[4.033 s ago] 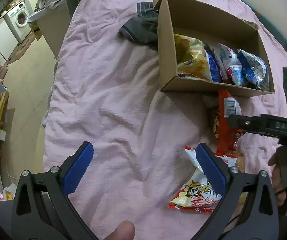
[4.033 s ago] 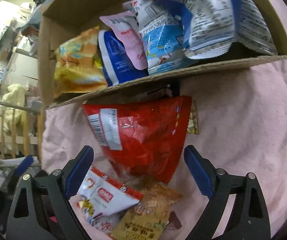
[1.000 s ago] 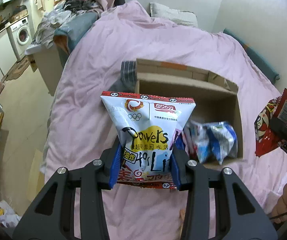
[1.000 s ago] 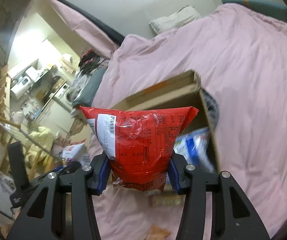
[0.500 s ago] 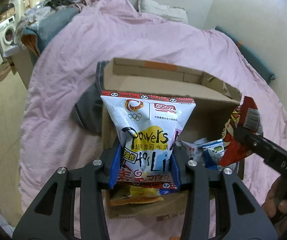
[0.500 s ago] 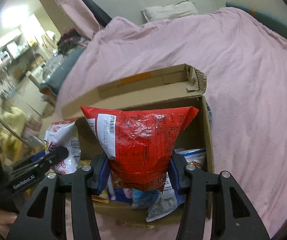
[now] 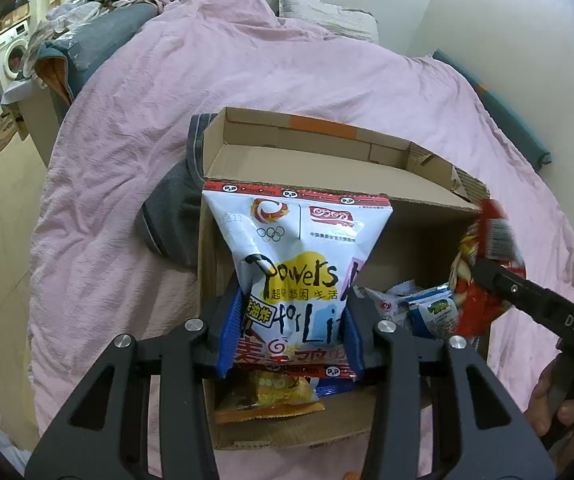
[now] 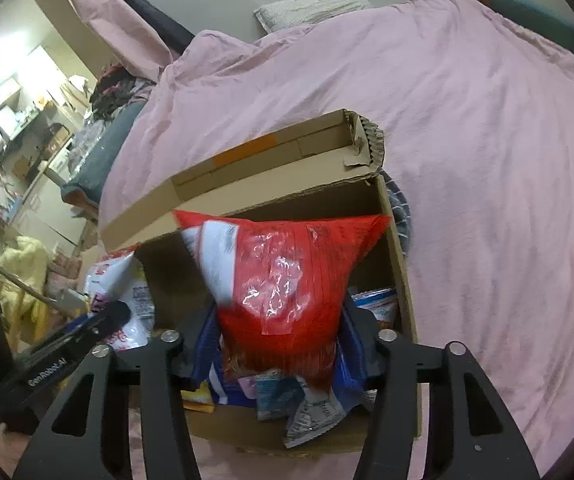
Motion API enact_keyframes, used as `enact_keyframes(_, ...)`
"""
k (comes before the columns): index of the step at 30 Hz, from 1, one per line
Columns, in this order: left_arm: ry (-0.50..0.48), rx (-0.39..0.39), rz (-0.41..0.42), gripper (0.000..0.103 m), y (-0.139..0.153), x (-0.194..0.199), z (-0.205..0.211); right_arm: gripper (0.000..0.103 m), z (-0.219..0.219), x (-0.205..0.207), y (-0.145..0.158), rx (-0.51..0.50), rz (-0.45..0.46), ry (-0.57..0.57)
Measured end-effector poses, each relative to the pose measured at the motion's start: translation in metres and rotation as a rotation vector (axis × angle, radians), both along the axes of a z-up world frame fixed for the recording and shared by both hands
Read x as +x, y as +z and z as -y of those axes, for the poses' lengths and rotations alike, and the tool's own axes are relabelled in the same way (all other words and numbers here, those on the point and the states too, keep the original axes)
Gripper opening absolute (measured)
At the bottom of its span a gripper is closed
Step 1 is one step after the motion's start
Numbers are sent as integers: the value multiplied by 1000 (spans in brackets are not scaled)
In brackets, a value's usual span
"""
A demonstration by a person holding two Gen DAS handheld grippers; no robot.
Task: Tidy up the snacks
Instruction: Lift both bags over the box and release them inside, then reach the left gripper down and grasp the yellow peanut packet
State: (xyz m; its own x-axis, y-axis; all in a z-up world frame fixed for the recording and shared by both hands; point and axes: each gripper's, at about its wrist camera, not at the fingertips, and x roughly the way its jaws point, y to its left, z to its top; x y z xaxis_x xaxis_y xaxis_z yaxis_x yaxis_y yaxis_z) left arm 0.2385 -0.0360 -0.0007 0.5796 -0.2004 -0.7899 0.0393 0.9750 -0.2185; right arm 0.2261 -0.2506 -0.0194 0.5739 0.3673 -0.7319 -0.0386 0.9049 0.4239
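My left gripper (image 7: 291, 336) is shut on the lower part of a white snack bag (image 7: 299, 264), held upright over the left end of the open cardboard box (image 7: 327, 168). My right gripper (image 8: 279, 352) hangs over the box's (image 8: 271, 184) right end. Its jaws are opening, and the red snack bag (image 8: 283, 280) between them is blurred and sliding down, no longer pinched. In the left wrist view the red bag (image 7: 483, 272) shows at the right beside one black finger (image 7: 527, 296). In the right wrist view the white bag (image 8: 127, 280) shows at the left.
Several snack bags lie in the box: a yellow one (image 7: 271, 396) and blue-white ones (image 7: 427, 312). A grey garment (image 7: 171, 216) lies against the box's left side on the pink bedcover (image 7: 247, 60). A person's hand (image 7: 555, 400) holds the right gripper.
Both grippers took a bag off the bed and carried it over the box. In the last half second the right jaws widened and the red bag slipped lower; the left grip is unchanged.
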Motion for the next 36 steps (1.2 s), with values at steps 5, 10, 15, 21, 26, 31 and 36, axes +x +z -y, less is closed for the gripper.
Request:
enact_keyframes(5,-16,32,-15,41,-2,2,1,74,-2,-3,4,3,27,-7)
enact_keyframes(10,-9,36,-19,71,-1,1,1,74,-2,-3,3,2,25,-7)
enact_keyframes(15,-7,24,4,77,5,0,0,74,-1,-4,4,4,26,-7)
enact_keyframes(21,3,25,-6,77,3,1,-1,74,-2,-3,3,-2,22,4)
enact_keyframes(26,3,28,-6,77,3,1,-1,74,-4,-4,2,-10,24,11)
enact_keyframes(31,2,36,3,77,3,-1,-2,74,-4,-4,1,-14,23,13)
enact_keyframes(36,0,42,31,77,9,-10,-3,74,-2,-8,2,-1,20,26)
